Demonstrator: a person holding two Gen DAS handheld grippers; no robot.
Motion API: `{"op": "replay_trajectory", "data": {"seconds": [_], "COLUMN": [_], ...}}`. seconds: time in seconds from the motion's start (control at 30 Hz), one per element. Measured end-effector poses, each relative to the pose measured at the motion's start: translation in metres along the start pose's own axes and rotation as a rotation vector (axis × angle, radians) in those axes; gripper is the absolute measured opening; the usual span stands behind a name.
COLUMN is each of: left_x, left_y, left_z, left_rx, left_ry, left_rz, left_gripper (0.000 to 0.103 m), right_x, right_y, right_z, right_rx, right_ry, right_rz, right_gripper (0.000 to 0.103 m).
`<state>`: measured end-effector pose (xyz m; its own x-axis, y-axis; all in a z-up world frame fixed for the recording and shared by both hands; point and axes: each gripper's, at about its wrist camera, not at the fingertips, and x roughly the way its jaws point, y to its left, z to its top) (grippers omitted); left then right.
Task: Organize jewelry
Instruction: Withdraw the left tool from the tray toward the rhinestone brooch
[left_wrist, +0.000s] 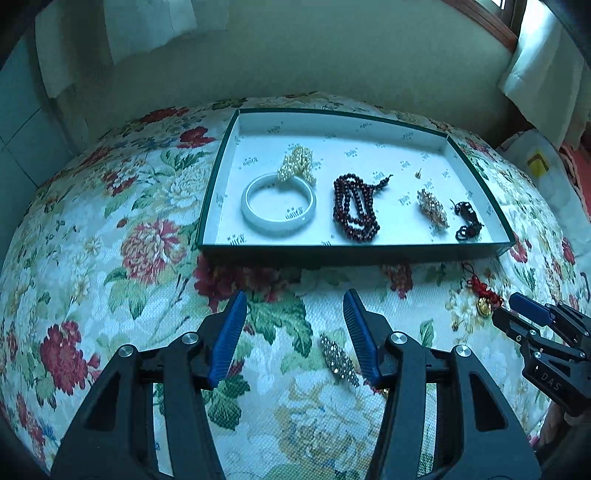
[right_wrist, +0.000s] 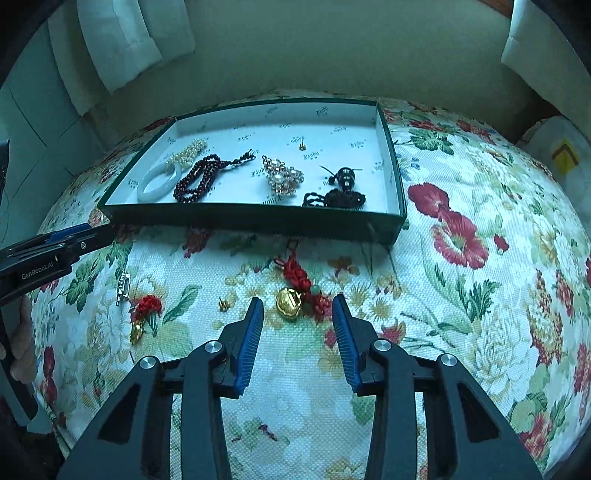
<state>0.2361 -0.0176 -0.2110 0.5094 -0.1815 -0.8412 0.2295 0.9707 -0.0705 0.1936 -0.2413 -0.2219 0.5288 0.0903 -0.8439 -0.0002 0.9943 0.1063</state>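
Right hand-held gripper (right_wrist: 297, 314), spread, frames the gold charm (right_wrist: 289, 302) just before the box (right_wrist: 255, 218); centre it, then close. Left hand-held gripper (left_wrist: 295, 306) also spread.

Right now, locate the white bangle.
The white bangle lies at the tray's left end, touching the pearl cluster, left of the dark red beads.
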Motion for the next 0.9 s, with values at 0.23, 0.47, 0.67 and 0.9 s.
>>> {"op": "replay_trajectory", "data": {"seconds": [0.23, 0.47, 0.67, 0.9], "left_x": [0.002, 0.005, 0.013, 0.014], "left_y": [0.001, -0.006, -0.009, -0.011], "left_z": [-0.016, -0.018, -0.023, -0.027], "left_rx": [-0.016, 0.002, 0.017, 0.035], "left_ry": [0.029, 0.038, 0.063, 0.068], "left_rz": [-0.009, -0.031, -0.038, -0.066], "left_gripper": [0.054, 0.053, 0.053, 0.043], "right_x": [0.002, 0.001, 0.003, 0.004], "right_y": [0.013, 0.014, 0.013, 0.011], "right_z": [-0.005, -0.005, -0.005, -0.005], "right_rx": [-0.02, -0.02, -0.015, -0.009], "right_ry": [0.008, 0.006, 0.009, 0.015], "right_rz": [0.03, 0.033, 0.041, 0.046], "right_gripper": [0.034, 0.034, 0.034, 0.034]}}
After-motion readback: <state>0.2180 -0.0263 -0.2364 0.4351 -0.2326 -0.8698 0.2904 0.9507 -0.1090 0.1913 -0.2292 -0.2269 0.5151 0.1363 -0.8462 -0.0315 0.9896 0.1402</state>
